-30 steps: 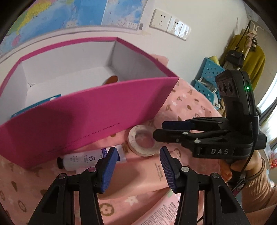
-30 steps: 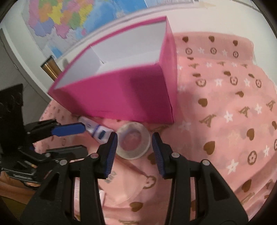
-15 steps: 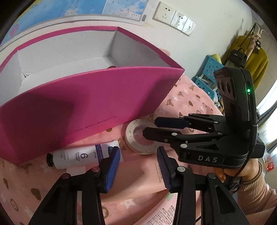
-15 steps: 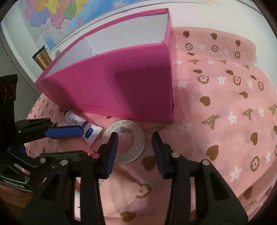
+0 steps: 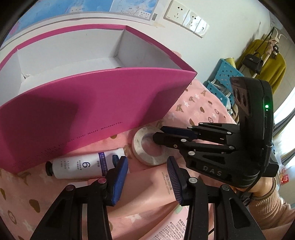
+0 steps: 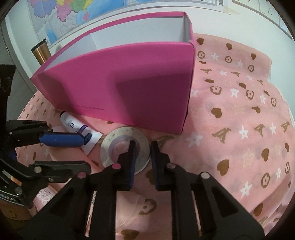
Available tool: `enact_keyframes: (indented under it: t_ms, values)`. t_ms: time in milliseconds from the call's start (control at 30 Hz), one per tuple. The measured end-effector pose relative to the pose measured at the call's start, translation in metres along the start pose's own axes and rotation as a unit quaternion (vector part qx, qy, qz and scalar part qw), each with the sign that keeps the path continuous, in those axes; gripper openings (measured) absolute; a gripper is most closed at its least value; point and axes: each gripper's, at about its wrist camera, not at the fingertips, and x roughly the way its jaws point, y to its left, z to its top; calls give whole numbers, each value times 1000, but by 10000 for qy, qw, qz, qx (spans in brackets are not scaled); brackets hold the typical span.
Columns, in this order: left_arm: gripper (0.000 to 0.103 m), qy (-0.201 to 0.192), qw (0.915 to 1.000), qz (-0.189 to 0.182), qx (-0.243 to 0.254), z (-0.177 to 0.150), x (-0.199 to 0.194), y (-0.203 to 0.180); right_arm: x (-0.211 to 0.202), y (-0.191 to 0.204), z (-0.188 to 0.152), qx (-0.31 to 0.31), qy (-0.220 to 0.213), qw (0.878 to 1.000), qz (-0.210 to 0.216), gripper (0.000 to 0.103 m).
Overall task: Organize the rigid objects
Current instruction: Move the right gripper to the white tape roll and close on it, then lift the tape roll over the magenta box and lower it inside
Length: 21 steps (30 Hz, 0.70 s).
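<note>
A: Bkgd? Surface?
B: Pale wall w/ a glossy paper map [image 6: 73, 16] and white plastic sockets [image 5: 186, 15]. Below, soft pink cloth [image 6: 239, 120] printed w/ brown hearts, stars, letters; it's creased.

A: Box?
B: Tall rectangular cardboard box [image 5: 88, 114], matte magenta outside, plain white inside, open top. What's in it I can't tell.

A: The tape?
B: Tape roll [image 6: 112, 147], flat ring, greyish and scuffed, lying on the cloth just in front of the box's near wall. Right gripper [image 6: 142, 147] is clamped on its rim: one black finger in the hole, the other outside the ring.

A: Left one?
B: Left gripper [image 5: 147, 169], ribbed blue pads, jaws narrow-ish w/ nothing between them. Hovers beside the smooth white tube [image 5: 81, 165] (black cap, purple band, "6") lying at the box's foot, left of the roll.

A: Anything else?
B: Copper-toned metal tumbler [image 6: 40, 51] behind the box; knit sleeve [image 5: 267, 203] at the right gripper's handle.
</note>
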Motion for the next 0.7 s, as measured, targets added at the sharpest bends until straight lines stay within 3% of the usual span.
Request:
enact_keyframes:
  t_ms: [233, 367, 700]
  values:
    - [43, 28, 9999, -113, 11, 0, 3, -1, -19, -3, -4, 165, -194, 9995, 163, 16]
    - [36, 50, 9998, -207, 37, 0, 4, -4, -32, 0, -5, 182, -343, 9989, 253, 16]
    - [34, -227, 9991, -303, 177, 7, -20, -16, -60, 10, -1, 96, -662, 9972, 330, 16]
